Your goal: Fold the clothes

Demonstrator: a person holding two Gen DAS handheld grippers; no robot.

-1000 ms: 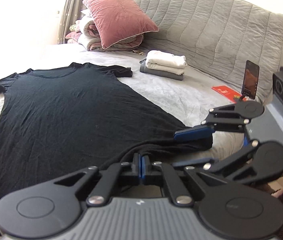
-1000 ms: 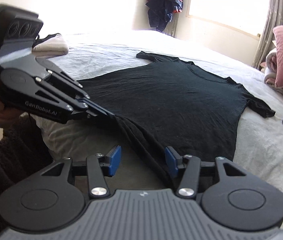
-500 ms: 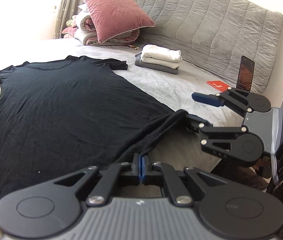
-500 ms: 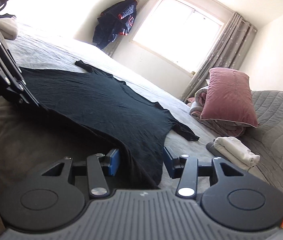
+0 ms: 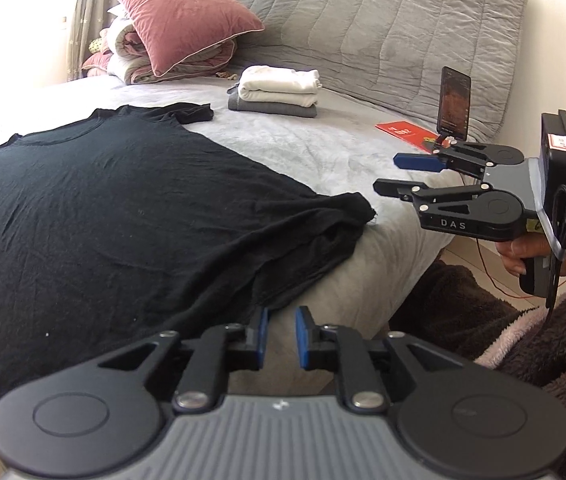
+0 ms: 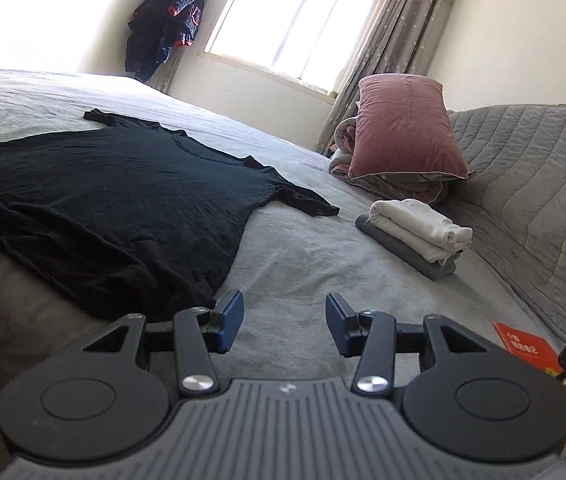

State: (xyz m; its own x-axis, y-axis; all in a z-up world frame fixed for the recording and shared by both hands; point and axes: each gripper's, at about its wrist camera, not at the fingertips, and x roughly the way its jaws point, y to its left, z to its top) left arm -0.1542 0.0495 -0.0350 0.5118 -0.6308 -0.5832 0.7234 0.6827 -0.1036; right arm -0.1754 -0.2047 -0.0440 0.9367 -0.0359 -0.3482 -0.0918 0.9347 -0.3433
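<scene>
Left gripper (image 5: 281, 332): jaws narrowly parted, empty, just before the rumpled hem | right gripper (image 6: 283, 322): jaws wide, empty, beside the hem corner | black T-shirt (image 5: 95, 208): flat on the grey bed (image 5: 303, 148), hem bunched at the near edge | folded clothes (image 5: 277, 90): stacked beyond | pink pillow (image 5: 183, 12): farthest, by the headboard.

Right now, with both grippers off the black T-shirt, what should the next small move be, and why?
Probably take the right gripper to the bunched hem corner near the bed's edge and grip it. Both it and the left gripper are open and empty, the black T-shirt lies unfolded on the bed, and that corner is wrinkled, so it likely needs flattening before any fold.
</scene>
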